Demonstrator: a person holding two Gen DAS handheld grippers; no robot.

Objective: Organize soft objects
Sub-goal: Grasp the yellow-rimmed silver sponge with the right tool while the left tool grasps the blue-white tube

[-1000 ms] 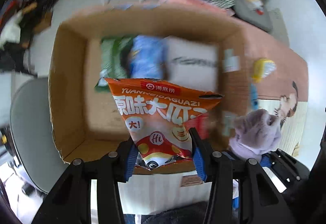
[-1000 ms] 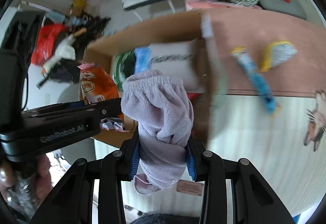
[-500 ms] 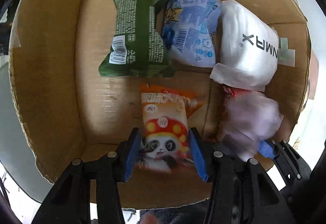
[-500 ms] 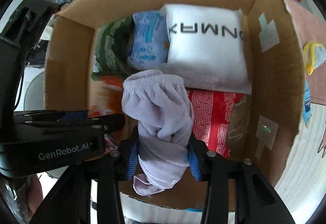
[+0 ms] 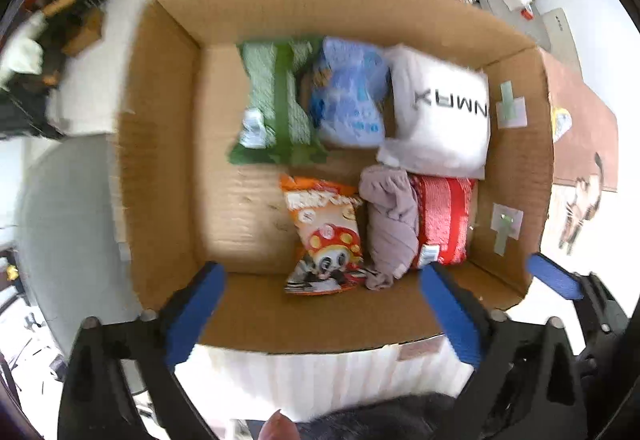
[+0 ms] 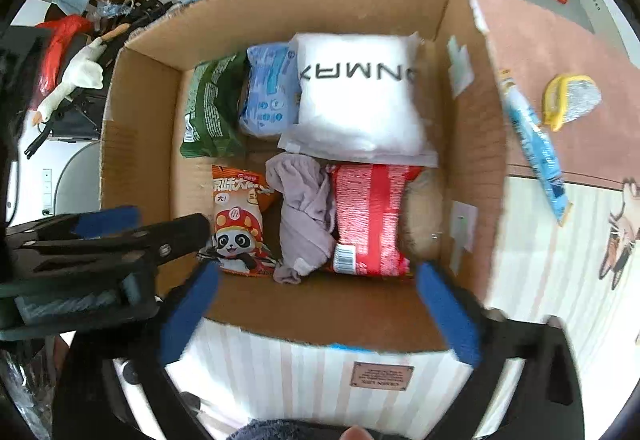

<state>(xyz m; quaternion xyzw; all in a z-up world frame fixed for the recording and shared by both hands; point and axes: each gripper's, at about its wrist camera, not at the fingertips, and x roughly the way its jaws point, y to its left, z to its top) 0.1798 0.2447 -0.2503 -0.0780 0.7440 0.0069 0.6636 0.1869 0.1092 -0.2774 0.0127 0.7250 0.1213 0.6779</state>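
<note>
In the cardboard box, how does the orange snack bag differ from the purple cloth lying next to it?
The orange snack bag is a flat printed packet with a panda picture and lettering; the purple cloth is plain, with no print. The bag keeps a smooth, regular outline, while the cloth is crumpled and folded on itself. The bag lies left of the cloth, and the cloth rests against the red packet. Both lie loose on the floor of the cardboard box, held by neither gripper.
</note>
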